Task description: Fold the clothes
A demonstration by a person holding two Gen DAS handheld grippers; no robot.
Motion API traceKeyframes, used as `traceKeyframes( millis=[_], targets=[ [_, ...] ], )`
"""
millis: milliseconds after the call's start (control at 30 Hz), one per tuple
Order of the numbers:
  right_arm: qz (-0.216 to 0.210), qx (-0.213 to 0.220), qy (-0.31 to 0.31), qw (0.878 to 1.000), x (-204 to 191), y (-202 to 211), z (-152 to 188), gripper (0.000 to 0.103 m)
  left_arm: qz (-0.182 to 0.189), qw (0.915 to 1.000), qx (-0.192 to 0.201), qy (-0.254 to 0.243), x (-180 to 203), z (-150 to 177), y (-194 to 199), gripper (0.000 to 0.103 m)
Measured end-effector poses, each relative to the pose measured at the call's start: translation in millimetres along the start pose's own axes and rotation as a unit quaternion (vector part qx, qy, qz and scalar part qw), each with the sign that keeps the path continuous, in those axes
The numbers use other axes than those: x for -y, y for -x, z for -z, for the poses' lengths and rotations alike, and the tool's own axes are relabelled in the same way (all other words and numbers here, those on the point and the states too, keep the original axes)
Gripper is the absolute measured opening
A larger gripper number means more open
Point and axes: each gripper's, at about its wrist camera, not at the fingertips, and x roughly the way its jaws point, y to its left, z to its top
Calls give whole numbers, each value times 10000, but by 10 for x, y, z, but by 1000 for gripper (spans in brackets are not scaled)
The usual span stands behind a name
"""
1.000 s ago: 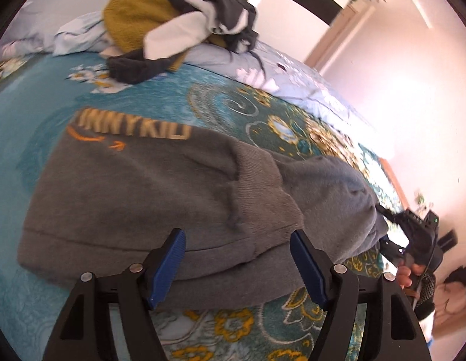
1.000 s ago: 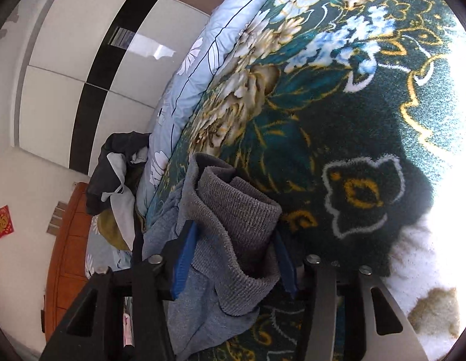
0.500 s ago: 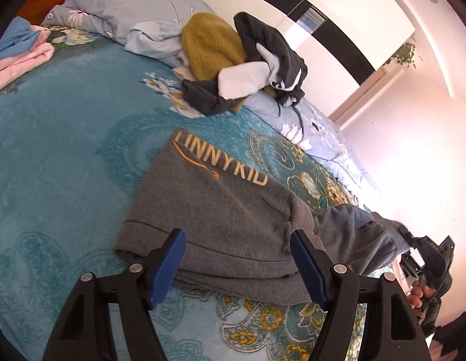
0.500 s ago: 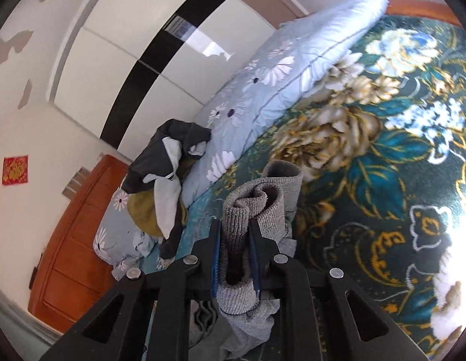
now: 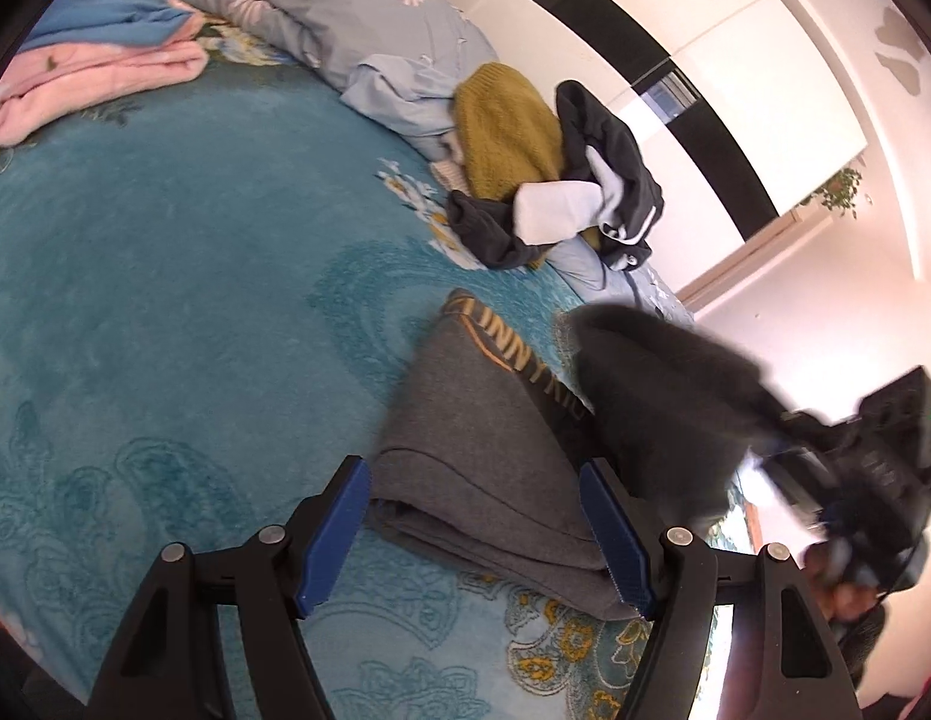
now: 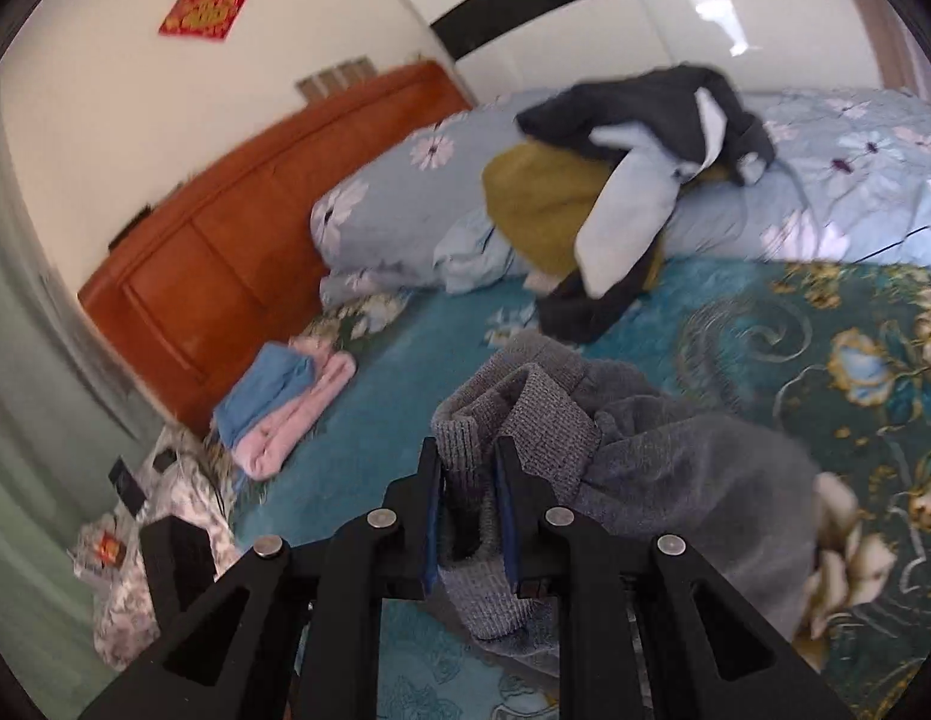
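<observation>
A grey sweater (image 5: 465, 420) with orange lettering lies partly folded on the teal bed blanket (image 5: 165, 300). My left gripper (image 5: 472, 474) hovers open just over its near folded edge, with nothing pinched. My right gripper (image 6: 468, 450) is closing, and its blue pads press on the sweater's ribbed cuff (image 6: 513, 414). The sleeve (image 6: 693, 480) trails from it to the right. In the left wrist view that sleeve (image 5: 657, 396) hangs lifted and blurred above the sweater's right side, with the right gripper (image 5: 789, 426) and a hand behind it.
A heap of clothes, a mustard knit (image 5: 501, 126) and a dark and white garment (image 5: 609, 150), rests against the floral pillows (image 5: 357, 18). Folded pink and blue clothes (image 5: 93, 66) lie near the wooden headboard (image 6: 255, 228). Bags (image 6: 153, 540) sit on the floor beside the bed.
The right gripper closed on the cuff, then rose and swung with the sleeve over the sweater toward the headboard. The left gripper slid back along the sweater's edge and rolled, still open.
</observation>
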Motion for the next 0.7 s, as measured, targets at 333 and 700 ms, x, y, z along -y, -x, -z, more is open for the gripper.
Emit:
traceKeyframes(
  millis=[333,700],
  targets=[
    [-239,-1199,357,9919,-61,-725,462,29,81,9997,-91,231,-177,-59,-42,76],
    [24,29,-692,9976,650,153,369,39,684,9921,-720,-768,409,-307,-561,76]
  ],
)
